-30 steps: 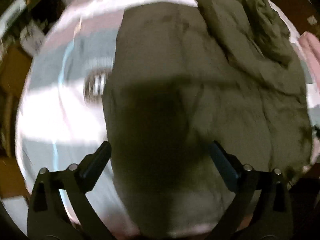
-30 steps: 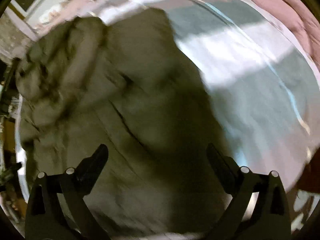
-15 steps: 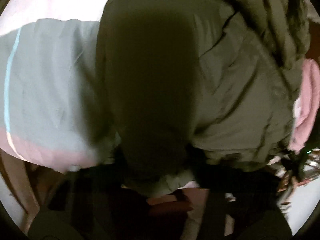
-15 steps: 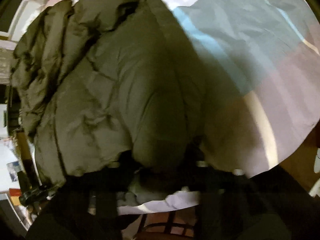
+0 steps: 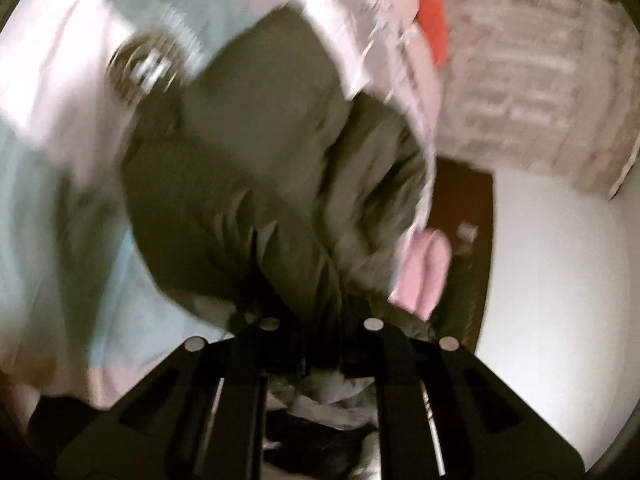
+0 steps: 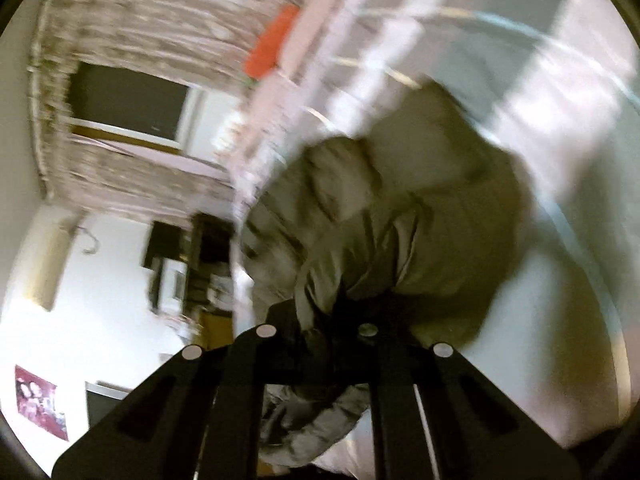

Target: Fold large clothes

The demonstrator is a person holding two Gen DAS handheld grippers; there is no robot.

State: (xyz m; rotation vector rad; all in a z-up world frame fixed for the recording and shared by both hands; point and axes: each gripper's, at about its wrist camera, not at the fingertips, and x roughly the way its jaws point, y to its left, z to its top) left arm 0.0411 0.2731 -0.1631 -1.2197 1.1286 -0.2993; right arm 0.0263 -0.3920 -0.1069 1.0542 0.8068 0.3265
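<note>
The olive puffer jacket (image 5: 280,168) is spread on the bed w/ a pale blue-and-white duvet (image 5: 60,208), its near hem gathered up at both grippers. Left gripper (image 5: 320,344): fingers brought together, clamped on a bunch of the jacket's near edge; dark fabric is seen pinched between them. Right gripper (image 6: 316,344): jaws are closing the last bit, w/ a wad of the same hem already squeezed between them. Handling, as judged: the jacket is padded and soft, light for its bulk, w/ a smooth shell that is likely to slip; it will sag and billow rather than crease, so a deep bite on the seamed hem or a quilted ridge is advised, not on a loose fold of the shell alone. Both corners should be carried level, approx. together, or the far part will drag and bunch. View differences: both are motion-blurred. In the left wrist view the round printed emblem (image 5: 144,68) on the duvet far left is shown, plus a pink folded item (image 5: 424,272) at the bed's right edge and an orange soft object (image 5: 434,28) far off. In the right wrist view the room to the left is shown instead: dark window (image 6: 128,100), white wall, a poster (image 6: 40,404) near left, and a cluttered shelf (image 6: 188,264); the emblem and pink item are not seen there.
</note>
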